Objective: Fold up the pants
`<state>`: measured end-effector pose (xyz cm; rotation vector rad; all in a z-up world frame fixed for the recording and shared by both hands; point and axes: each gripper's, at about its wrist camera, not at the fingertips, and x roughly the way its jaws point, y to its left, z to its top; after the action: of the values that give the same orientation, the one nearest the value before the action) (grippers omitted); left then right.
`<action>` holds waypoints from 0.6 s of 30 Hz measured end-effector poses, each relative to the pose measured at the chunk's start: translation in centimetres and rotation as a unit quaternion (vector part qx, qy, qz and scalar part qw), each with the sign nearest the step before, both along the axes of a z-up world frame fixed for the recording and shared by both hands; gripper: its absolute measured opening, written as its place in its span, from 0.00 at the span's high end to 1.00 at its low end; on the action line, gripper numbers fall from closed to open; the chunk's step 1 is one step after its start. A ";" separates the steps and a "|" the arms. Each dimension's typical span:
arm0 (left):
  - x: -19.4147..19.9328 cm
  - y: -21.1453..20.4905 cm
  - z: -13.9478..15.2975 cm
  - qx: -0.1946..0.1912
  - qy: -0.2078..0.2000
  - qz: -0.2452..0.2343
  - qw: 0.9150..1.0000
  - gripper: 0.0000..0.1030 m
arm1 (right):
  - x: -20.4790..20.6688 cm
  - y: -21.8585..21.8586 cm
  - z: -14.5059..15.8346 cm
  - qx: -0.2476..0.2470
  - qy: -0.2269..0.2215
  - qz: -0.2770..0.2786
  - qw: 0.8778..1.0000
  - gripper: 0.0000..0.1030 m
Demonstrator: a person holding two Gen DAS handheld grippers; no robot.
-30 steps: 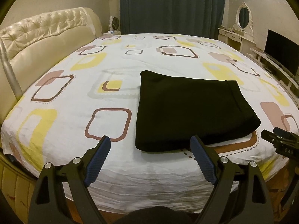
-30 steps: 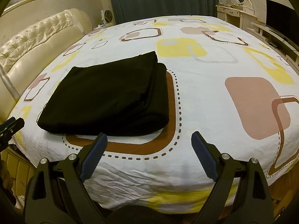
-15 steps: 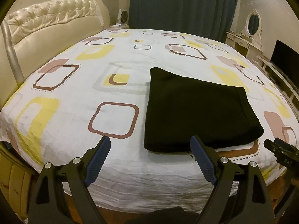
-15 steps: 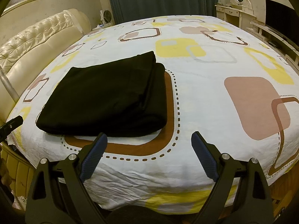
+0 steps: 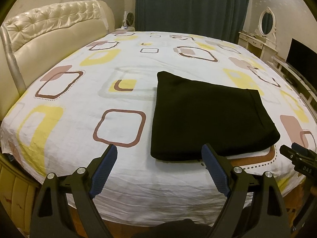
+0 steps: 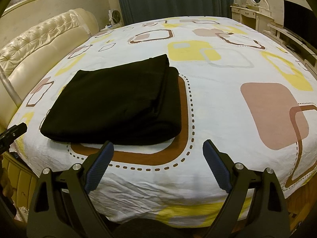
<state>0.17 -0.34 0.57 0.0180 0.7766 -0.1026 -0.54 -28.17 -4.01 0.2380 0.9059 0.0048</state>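
Observation:
The black pants (image 5: pixel 208 117) lie folded into a flat rectangle on the patterned bed sheet (image 5: pixel 118 103), near the bed's front edge. In the right wrist view the pants (image 6: pixel 118 101) show stacked layers along their right side. My left gripper (image 5: pixel 159 152) is open and empty, held above the front edge of the bed, just short of the pants' near left corner. My right gripper (image 6: pixel 158 148) is open and empty, held in front of the pants' near right corner. Neither gripper touches the cloth.
A cream tufted headboard (image 5: pixel 49 31) runs along the left. Dark curtains (image 5: pixel 190 6) hang behind the bed. A white dressing table with an oval mirror (image 5: pixel 265 25) and a dark screen (image 5: pixel 301 57) stand at the right.
Both grippers have drawn slightly back and up from the bed. The left view has swung a little left. The pants have not moved.

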 end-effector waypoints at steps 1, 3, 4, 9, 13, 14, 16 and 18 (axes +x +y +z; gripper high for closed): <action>0.0 0.0 0.0 0.000 0.000 -0.001 1.000 0.16 | 0.0 0.1 0.0 0.000 0.000 0.000 1.000 0.11; -0.1 -0.1 0.0 0.001 -0.001 -0.001 1.000 0.16 | 0.0 0.3 0.0 0.000 0.001 0.002 1.000 0.11; -0.1 -0.2 0.1 0.003 -0.002 -0.002 1.000 0.16 | 0.0 0.3 0.0 0.000 0.002 0.003 1.000 0.11; -0.3 -0.6 0.1 0.014 -0.007 -0.005 1.000 0.16 | -0.1 0.5 -0.1 0.001 0.005 0.004 1.000 0.11; -0.4 -0.8 0.1 0.019 -0.009 -0.006 1.000 0.16 | 0.0 0.5 -0.3 0.005 0.007 0.005 1.000 0.11; -0.4 -0.8 0.1 0.019 -0.009 -0.005 1.000 0.16 | 0.0 0.5 -0.3 0.005 0.008 0.006 1.000 0.11; -0.4 -0.8 0.1 0.020 -0.010 -0.005 1.000 0.16 | -0.1 0.6 -0.4 0.004 0.008 0.007 1.000 0.11; -0.5 -0.9 0.1 0.021 -0.011 -0.005 1.000 0.16 | -0.1 0.7 -0.4 0.004 0.009 0.008 1.000 0.11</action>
<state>-0.29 -1.20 0.66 0.0630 0.7566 -0.0952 -0.67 -27.47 -4.44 0.2393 0.9255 0.0217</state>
